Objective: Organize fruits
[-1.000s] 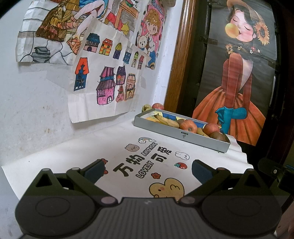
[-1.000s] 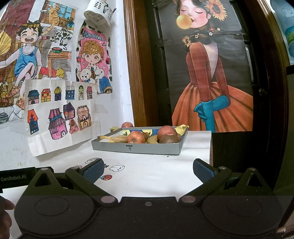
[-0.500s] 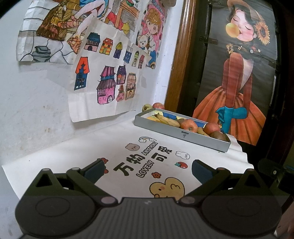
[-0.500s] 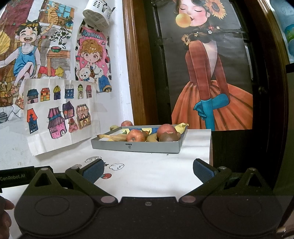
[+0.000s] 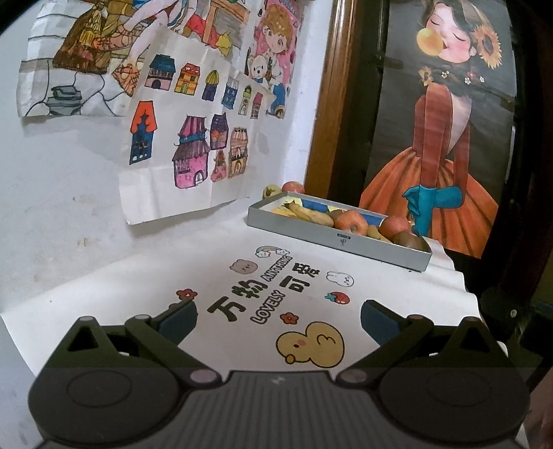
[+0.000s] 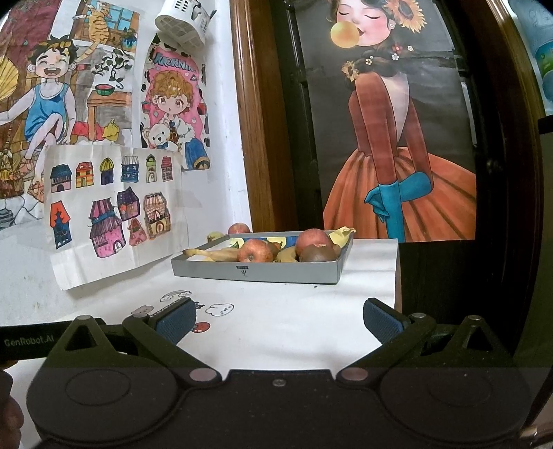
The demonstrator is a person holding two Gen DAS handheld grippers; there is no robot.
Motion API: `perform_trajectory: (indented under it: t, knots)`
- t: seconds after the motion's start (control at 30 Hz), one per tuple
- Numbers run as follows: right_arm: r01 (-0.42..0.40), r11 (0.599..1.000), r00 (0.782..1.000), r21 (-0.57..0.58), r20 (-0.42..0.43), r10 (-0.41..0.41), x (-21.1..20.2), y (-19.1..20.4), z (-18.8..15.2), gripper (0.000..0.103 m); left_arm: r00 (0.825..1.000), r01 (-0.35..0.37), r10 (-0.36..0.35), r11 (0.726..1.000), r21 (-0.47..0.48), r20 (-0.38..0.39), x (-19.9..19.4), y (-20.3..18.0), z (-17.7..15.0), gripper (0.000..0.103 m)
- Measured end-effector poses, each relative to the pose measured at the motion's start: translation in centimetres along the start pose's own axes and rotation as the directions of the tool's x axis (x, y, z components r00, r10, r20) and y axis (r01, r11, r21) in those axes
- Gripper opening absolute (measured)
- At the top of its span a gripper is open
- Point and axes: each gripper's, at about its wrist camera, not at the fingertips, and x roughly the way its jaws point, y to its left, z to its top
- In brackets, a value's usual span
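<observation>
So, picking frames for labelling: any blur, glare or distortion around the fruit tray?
Left wrist view: the tray is sharp, no glare, dim even light. Right wrist view: tray equally sharp; fisheye bends the door frame.

Both wrist views face the far tray (image 5: 340,238) (image 6: 257,273) (left obliquely).

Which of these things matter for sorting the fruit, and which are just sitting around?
For the job:
tray
apples
bananas
fruit behind the tray
left hand-held gripper, open
right hand-held gripper, open

Just there:
drawings
poster
tablecloth
white basket
</observation>
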Motion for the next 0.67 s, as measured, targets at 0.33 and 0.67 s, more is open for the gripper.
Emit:
perform_trajectory:
  t: [0.33,0.67]
  knots:
    - [0.0,1.0,1.0,-0.001,-0.006,0.0,0.06,0.13,-0.04,0.102,1.0,-0.002,0.002,1.0,-0.022,-0.02,0.34,0.35,0.0,0.103]
    - [0.001,1.0,1.0,-0.002,-0.009,-0.001,0.1,0.22,-0.04,0.102,1.0,-0.003,0.002,1.0,-0.028,-0.022,0.41,0.41,-0.01,0.103]
